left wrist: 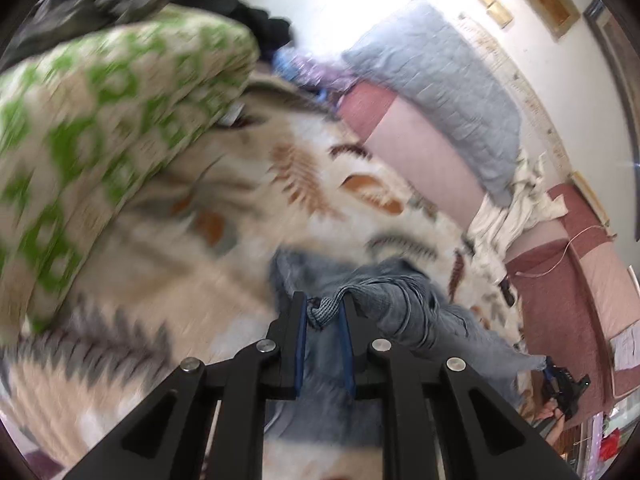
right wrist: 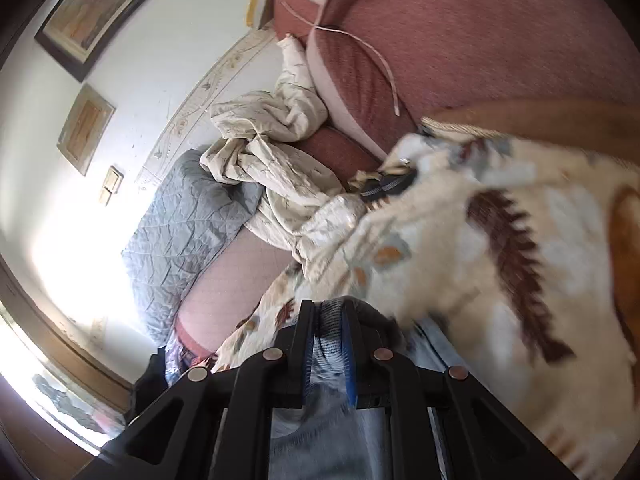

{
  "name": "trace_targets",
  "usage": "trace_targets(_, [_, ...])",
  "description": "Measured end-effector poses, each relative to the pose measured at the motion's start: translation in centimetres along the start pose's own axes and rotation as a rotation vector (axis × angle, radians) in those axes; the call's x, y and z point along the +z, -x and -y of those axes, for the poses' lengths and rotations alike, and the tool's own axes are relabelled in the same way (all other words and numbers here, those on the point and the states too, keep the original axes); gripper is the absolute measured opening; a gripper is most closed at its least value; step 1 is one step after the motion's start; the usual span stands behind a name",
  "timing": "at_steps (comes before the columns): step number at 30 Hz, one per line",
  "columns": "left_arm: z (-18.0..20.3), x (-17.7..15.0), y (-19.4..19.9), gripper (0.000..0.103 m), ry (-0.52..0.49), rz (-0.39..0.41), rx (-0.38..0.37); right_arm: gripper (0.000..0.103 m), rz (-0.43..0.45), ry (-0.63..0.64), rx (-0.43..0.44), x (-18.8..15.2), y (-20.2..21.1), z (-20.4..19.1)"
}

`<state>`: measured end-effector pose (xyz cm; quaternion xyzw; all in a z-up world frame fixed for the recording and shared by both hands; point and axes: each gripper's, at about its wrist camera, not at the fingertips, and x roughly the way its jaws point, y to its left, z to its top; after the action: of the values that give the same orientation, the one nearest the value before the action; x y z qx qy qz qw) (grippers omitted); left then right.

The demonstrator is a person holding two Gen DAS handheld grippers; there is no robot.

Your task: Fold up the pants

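Note:
The pants [left wrist: 404, 312] are faded grey-blue denim, bunched on a cream bedspread with a feather print [left wrist: 248, 216]. My left gripper [left wrist: 323, 306] is shut on a fold of the pants' edge, which sticks up between its blue-padded fingers. In the right wrist view my right gripper [right wrist: 329, 312] is shut on another part of the pants [right wrist: 320, 432], with the cloth hanging below the fingers. Both views are motion-blurred.
A green-and-cream patterned quilt [left wrist: 92, 128] is piled at the left. A grey quilted pillow [left wrist: 440, 88] and red-pink cushions [left wrist: 560, 304] line the wall side. A crumpled cream sheet [right wrist: 272, 160] lies by the cushions [right wrist: 460, 40]. Framed pictures [right wrist: 84, 128] hang on the white wall.

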<state>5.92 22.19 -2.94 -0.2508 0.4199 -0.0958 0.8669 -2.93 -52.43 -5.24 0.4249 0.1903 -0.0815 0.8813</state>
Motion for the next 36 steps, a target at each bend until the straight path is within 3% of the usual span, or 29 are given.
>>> trace_targets(3, [-1.6, -2.4, -0.6, 0.016, 0.021, -0.045, 0.018, 0.0, -0.005, -0.013, -0.021, -1.3, 2.7, 1.4])
trace_targets(9, [-3.0, -5.6, -1.2, 0.016, 0.068, -0.082, 0.02, 0.004, -0.059, 0.037, -0.082, -1.6, 4.6, 2.5])
trace_targets(12, [-3.0, -5.6, -0.9, 0.016, 0.072, -0.075, 0.02, 0.006, -0.169, 0.039, -0.145, -1.7, 2.8, 2.5])
trace_targets(14, [-2.6, -5.5, -0.6, 0.016, 0.068, -0.065, 0.02, 0.023, -0.199, 0.038, -0.204, -2.1, 1.8, 2.7])
trace_targets(15, [-2.4, -5.4, -0.4, 0.016, 0.063, -0.062, 0.022, 0.049, -0.207, 0.032, -0.228, -2.4, 1.6, 2.9])
trace_targets(16, [-2.3, -5.4, -0.4, 0.016, 0.057, -0.06, 0.025, 0.069, -0.212, 0.018, -0.228, -2.7, 1.6, 3.3])
trace_targets(17, [-2.2, -5.4, -0.2, 0.016, 0.05, -0.059, 0.027, 0.071, -0.216, -0.01, -0.213, -3.0, 1.7, 3.7])
trace_targets(23, [-2.2, -5.2, -0.1, 0.016, 0.058, -0.061, 0.02, 0.068, -0.252, -0.018, -0.18, -3.5, 1.8, 3.9])
trace_targets(26, [-2.0, -5.4, 0.1, 0.016, 0.061, -0.059, 0.018, 0.064, -0.295, 0.012, -0.229, -3.9, 0.4, 3.4])
trace_targets(29, [-2.0, -5.5, 0.3, 0.016, 0.065, -0.058, 0.013, 0.045, -0.347, 0.034, -0.274, -4.6, -1.4, 3.4])
trace_targets(31, [-2.1, -5.5, 0.4, 0.016, 0.074, -0.059, 0.007, 0.022, -0.344, 0.068, -0.327, -5.0, -1.8, 3.3])
trace_targets(36, [-1.5, -5.8, 0.9, 0.016, 0.061, -0.059, -0.006, 0.017, -0.259, 0.102, -0.33, -4.5, 0.4, 2.6])
